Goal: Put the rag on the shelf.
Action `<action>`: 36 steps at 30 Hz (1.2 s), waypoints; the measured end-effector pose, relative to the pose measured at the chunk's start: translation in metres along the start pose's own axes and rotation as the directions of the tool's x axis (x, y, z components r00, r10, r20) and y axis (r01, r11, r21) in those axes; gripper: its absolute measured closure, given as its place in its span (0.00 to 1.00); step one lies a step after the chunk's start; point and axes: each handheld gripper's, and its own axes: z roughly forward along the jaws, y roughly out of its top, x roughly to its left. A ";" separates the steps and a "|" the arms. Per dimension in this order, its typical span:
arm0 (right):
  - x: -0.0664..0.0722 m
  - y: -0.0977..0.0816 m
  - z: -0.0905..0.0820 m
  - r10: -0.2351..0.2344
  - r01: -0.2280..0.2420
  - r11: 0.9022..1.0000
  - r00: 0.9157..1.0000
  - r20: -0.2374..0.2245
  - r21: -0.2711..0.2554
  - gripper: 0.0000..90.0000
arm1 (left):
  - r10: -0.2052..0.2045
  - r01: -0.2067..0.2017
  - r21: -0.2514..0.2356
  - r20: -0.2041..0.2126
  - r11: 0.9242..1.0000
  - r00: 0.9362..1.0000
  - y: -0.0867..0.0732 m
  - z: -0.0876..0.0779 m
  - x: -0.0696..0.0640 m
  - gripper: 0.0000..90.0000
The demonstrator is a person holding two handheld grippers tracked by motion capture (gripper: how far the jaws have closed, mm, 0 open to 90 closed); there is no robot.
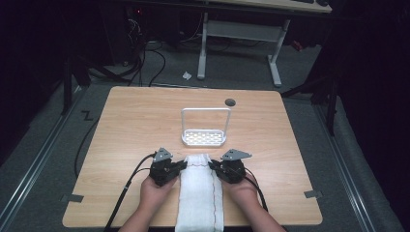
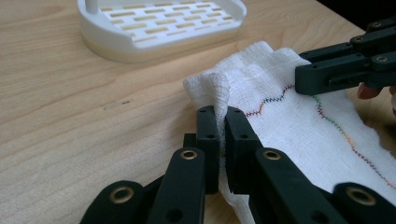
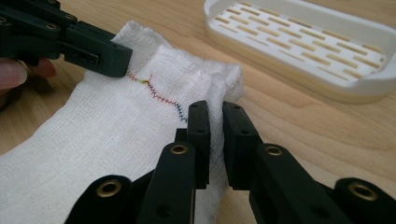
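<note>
A long white gauze cloth [image 1: 200, 193] with a coloured zigzag stitch lies at the table's near edge and hangs over it. My left gripper [image 1: 183, 164] is shut on the cloth's far left corner; in the left gripper view the jaws [image 2: 220, 114] pinch a raised fold of the cloth [image 2: 280, 116]. My right gripper [image 1: 212, 166] is shut on the far right corner, and its jaws [image 3: 211, 109] squeeze a bunched edge of the cloth [image 3: 93, 121]. Each gripper view also has the other gripper clamped on the opposite corner.
A white slotted tray [image 1: 204, 137] with a tall wire handle stands just beyond the cloth, close to both grippers. A round cable hole [image 1: 230, 102] sits near the table's far edge. Beyond the wooden table [image 1: 125, 125] are desk legs and cables on the floor.
</note>
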 end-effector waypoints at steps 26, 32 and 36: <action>0.016 0.049 -0.048 -0.098 0.118 0.965 0.991 0.094 -0.233 0.92 | 0.069 -0.072 -0.249 -0.021 0.966 0.997 0.059 -0.055 -0.029 0.95; 0.017 0.066 -0.059 -0.098 0.126 0.951 0.989 0.114 -0.282 0.92 | 0.100 -0.104 -0.295 -0.029 0.950 0.995 0.077 -0.067 -0.037 0.96; 0.017 0.078 -0.066 -0.108 0.142 0.940 0.986 0.126 -0.309 0.92 | 0.108 -0.113 -0.322 -0.033 0.940 0.994 0.088 -0.073 -0.041 0.96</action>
